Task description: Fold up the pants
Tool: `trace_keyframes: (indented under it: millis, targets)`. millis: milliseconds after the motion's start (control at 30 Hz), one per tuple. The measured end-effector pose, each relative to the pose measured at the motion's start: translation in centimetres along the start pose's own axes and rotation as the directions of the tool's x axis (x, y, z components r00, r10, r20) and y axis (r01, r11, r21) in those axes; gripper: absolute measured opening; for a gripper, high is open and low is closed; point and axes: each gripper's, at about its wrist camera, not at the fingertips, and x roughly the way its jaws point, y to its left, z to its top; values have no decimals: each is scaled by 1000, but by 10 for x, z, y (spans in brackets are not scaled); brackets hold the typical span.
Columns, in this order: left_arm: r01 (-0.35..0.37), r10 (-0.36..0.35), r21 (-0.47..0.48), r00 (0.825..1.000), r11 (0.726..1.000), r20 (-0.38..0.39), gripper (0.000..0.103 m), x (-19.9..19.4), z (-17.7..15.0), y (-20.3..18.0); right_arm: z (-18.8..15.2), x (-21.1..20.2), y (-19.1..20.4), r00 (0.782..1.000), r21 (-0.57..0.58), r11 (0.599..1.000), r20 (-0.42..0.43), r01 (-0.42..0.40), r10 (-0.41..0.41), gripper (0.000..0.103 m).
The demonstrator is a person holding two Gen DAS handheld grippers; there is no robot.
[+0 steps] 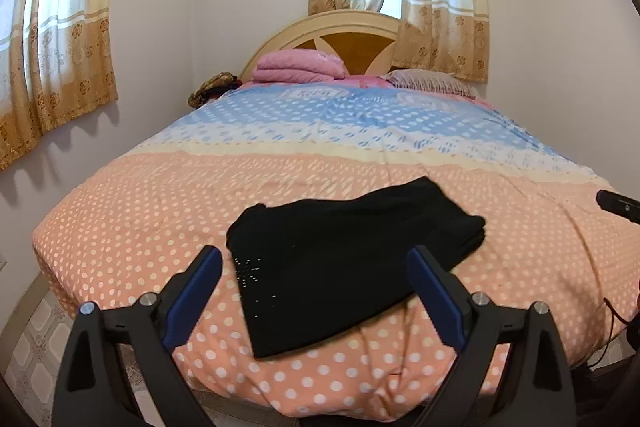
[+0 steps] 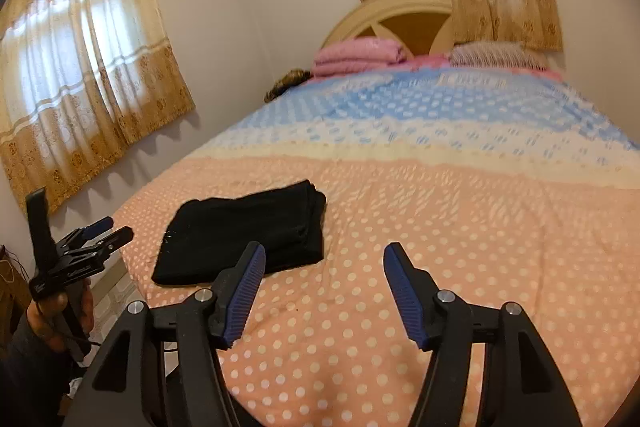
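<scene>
The black pants point(image 1: 340, 259) lie folded into a compact stack on the pink dotted bedspread point(image 1: 120, 219) near the foot of the bed. They also show in the right wrist view point(image 2: 244, 231). My left gripper point(image 1: 314, 259) is open and empty, hovering just in front of the pants. It also shows from the side at the left of the right wrist view point(image 2: 110, 229), held by a hand. My right gripper point(image 2: 324, 255) is open and empty, to the right of the pants over bare bedspread. Its tip shows at the right edge of the left wrist view point(image 1: 616, 205).
Folded pink blankets point(image 1: 298, 66) and a striped pillow point(image 1: 430, 81) lie by the wooden headboard point(image 1: 352, 43). Curtained windows point(image 1: 56, 39) are on the left and back walls. Tiled floor point(image 1: 36, 339) lies left of the bed.
</scene>
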Motion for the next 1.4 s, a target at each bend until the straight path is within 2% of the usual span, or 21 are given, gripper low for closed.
trace_keyframes:
  millis: [233, 333, 1400]
  targets:
    - [5, -5, 1, 998, 1000, 59, 100, -18, 6, -11, 4, -22, 8, 997, -35, 998, 66, 51, -49, 69]
    - [-1, 1, 5, 997, 1000, 74, 102, -21, 7, -13, 4, -25, 10, 996, -42, 997, 69, 57, -54, 69]
    - [-5, 4, 7, 998, 1000, 65, 103, -20, 4, -17, -1, -26, 16, 996, -56, 997, 82, 50, -45, 70]
